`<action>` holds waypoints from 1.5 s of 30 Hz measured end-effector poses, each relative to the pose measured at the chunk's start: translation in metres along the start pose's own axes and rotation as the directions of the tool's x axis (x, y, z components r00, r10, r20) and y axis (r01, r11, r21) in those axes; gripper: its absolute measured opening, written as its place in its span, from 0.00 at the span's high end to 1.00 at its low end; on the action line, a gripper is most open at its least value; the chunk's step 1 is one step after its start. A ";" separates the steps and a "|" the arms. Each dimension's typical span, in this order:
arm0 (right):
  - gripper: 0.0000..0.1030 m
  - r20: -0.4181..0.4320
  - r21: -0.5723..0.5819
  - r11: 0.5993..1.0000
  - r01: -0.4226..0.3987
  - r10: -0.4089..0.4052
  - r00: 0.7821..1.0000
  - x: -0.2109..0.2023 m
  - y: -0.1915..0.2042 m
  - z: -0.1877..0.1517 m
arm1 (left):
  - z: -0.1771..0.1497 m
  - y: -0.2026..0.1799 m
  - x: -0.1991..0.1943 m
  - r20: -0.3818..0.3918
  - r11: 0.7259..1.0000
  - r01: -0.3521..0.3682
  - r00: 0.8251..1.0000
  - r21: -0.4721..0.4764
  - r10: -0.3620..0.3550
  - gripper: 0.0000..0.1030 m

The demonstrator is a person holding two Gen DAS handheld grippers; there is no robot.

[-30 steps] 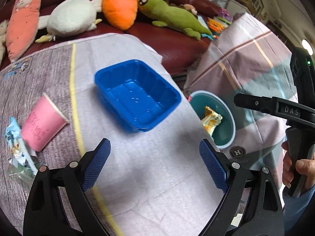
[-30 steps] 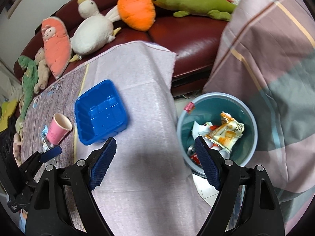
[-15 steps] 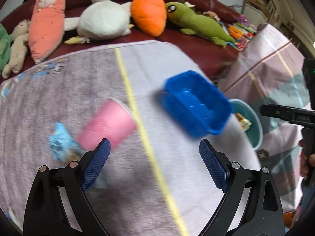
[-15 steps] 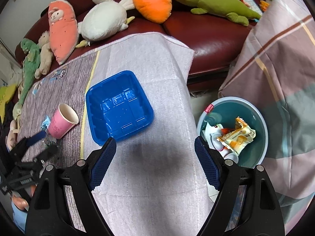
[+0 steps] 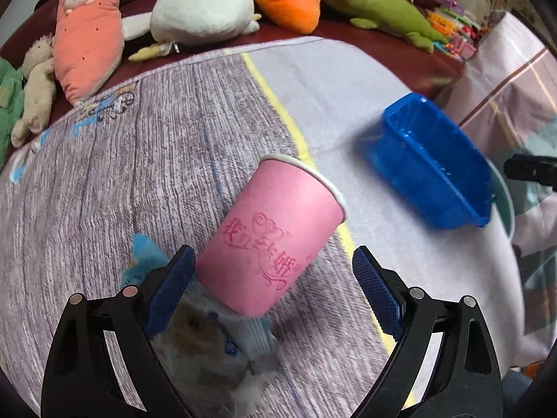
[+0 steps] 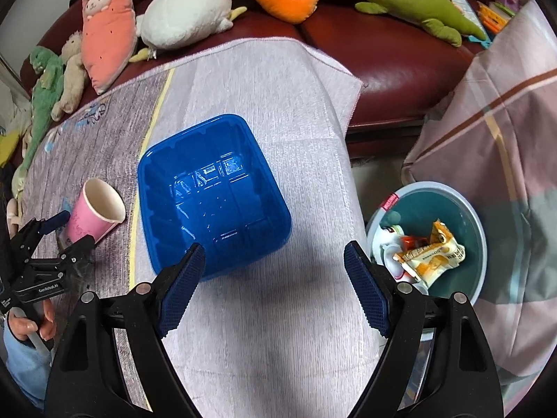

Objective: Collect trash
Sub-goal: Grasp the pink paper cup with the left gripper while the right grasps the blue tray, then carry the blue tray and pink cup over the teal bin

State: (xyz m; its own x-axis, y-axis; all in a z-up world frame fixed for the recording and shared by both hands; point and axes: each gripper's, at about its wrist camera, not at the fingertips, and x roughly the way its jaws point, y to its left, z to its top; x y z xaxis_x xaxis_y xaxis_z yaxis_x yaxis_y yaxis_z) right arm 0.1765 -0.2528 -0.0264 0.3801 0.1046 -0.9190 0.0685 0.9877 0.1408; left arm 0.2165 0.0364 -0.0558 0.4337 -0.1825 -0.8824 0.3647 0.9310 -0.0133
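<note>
Left wrist view, nearest first: left gripper (image 5: 273, 292) at 6 o'clock, fingers spread wide, pads clear of everything. Between them, the base of a pink paper cup (image 5: 275, 240) lying on its side, mouth toward 1 o'clock, left pad just beside its base, no visible contact. Under the cup's base, a blurred blue-and-white wrapper (image 5: 222, 341) flat on the tablecloth (image 5: 146, 160). Further out at 3 o'clock, a blue plastic tray (image 5: 435, 167), well apart from the cup. Beyond, at 12 o'clock, a row of plush toys (image 5: 205, 10) on a dark red sofa (image 5: 348, 29).

Right wrist view, nearest first: right gripper (image 6: 275, 278) at 6 o'clock, fingers spread, nothing between the pads. Just past the left pad, at centre, the blue plastic tray, open side up, empty. At 9 o'clock, the pink paper cup, with the left gripper around its base and a hand (image 6: 33, 324) on that gripper's handle at 8 o'clock. At 3 o'clock, below the table edge, a teal bin (image 6: 477, 230) holding an orange-and-white snack packet (image 6: 431, 254) and other crumpled packaging. Farthest, at 12 o'clock, the plush toys on the sofa.
</note>
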 end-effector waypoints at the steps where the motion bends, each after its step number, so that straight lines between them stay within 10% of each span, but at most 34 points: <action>1: 0.24 -0.004 0.003 1.000 -0.001 0.001 1.000 0.004 0.000 0.002 | 0.001 0.001 0.002 -0.001 1.000 0.001 1.000 0.001 -0.001 0.11; 16: 0.26 -0.054 -0.003 1.000 -0.029 0.029 0.998 0.055 0.001 0.021 | 0.020 0.011 0.017 -0.002 0.996 -0.002 1.000 0.089 0.002 0.11; 20: 0.42 -0.063 -0.007 0.999 -0.053 0.053 0.997 0.064 0.003 0.027 | 0.017 0.002 0.032 -0.031 0.993 0.001 1.000 0.121 0.003 0.11; 22: 0.51 -0.068 -0.004 0.998 -0.069 0.069 0.995 0.069 0.003 0.028 | 0.016 0.001 0.036 -0.029 0.994 0.013 1.000 0.105 -0.010 0.27; 25: 0.86 -0.065 -0.002 0.996 -0.088 0.087 0.994 0.071 0.003 0.028 | 0.014 -0.001 0.035 -0.019 0.998 0.002 1.000 0.069 -0.001 0.38; 45: 0.90 0.185 0.023 1.000 0.012 -0.016 0.983 -0.028 -0.053 0.007 | 0.024 -0.106 -0.009 0.031 0.980 0.197 0.980 0.025 -0.198 0.39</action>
State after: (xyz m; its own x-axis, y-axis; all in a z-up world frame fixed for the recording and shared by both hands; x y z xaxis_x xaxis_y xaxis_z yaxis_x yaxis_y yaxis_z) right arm 0.1692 -0.3084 -0.0058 0.5431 0.0652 -0.8371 0.0947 0.9859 0.1382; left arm 0.1940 -0.0685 -0.0348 0.3780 -0.3728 -0.8474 0.4639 0.8684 -0.1751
